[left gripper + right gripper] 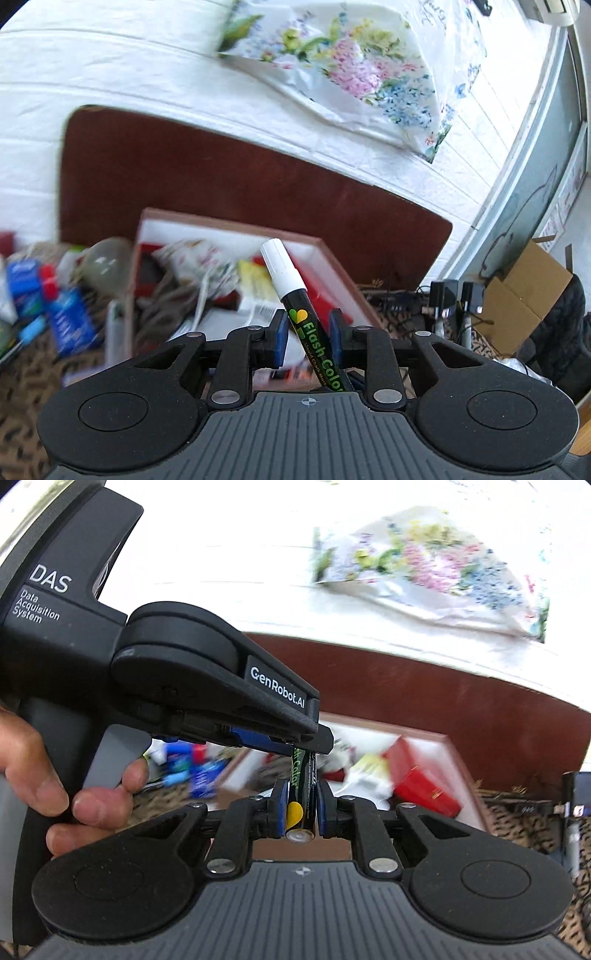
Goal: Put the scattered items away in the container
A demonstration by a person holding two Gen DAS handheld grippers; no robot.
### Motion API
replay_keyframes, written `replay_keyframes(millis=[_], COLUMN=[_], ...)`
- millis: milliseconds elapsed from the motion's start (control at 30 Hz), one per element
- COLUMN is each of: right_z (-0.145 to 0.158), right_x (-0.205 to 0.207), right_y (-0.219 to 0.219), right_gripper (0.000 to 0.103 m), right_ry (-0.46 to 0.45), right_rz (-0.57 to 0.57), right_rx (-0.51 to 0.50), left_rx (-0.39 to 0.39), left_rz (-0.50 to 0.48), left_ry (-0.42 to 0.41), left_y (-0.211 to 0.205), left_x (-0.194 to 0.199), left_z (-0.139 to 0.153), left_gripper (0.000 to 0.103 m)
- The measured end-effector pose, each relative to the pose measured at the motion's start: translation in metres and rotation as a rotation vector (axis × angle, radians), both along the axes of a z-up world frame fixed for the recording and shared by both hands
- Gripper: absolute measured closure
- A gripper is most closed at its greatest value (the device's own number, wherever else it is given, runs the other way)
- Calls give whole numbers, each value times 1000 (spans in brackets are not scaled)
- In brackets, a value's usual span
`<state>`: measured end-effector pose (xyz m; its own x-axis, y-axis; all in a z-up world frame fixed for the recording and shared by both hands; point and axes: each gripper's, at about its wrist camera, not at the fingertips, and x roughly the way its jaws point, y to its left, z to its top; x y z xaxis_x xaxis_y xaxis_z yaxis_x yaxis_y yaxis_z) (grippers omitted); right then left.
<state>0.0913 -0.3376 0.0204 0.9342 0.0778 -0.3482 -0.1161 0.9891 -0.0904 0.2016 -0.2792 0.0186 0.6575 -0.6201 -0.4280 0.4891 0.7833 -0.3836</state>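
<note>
A black "Flash Color" chalk marker (295,295) with a white cap juts up between the blue pads of my left gripper (308,325), which is shut on its barrel. In the right wrist view the same marker (301,797) stands end-on between the pads of my right gripper (301,794), also shut on it. My left gripper (306,744) comes in from the left and grips the marker higher up, with a person's hand (85,797) on its handle. Just beyond and below lies the brown-rimmed open box (229,218) (454,746), holding a red box (424,782), a floral pouch and other items.
Blue packets and small items (62,314) lie scattered left of the box on a leopard-print surface (22,376). A dark brown board (221,170) stands behind the box against a white wall with a floral cloth (351,62). At the right sits a cardboard carton (524,295).
</note>
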Motion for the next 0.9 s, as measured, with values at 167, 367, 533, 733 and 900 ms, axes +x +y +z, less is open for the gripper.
replay_keyframes(millis=[167,367,533,733,900], right_z=[-4,-23,-39,-39,-27], right_x=[47,92,98,80,60], right_y=[-27,-48,-50,-64,-72], right_gripper=[85,85,31,7,0], right_ry=[-7,28,7,24,46], right_rz=[-46,-60,-83,-100,-110], right_rx=[43,70,52,155,152], left_rx=[31,98,203,132,148], left_rz=[-9,16,72,98,120], left_ry=[-19,-35,-155,-56,-76], left_y=[-31,-46,-39,-16,0], left_x=[43,81,71,68,35], left_z=[-7,-27,-29,-26,-21], left_gripper=[82,35,0,0,0])
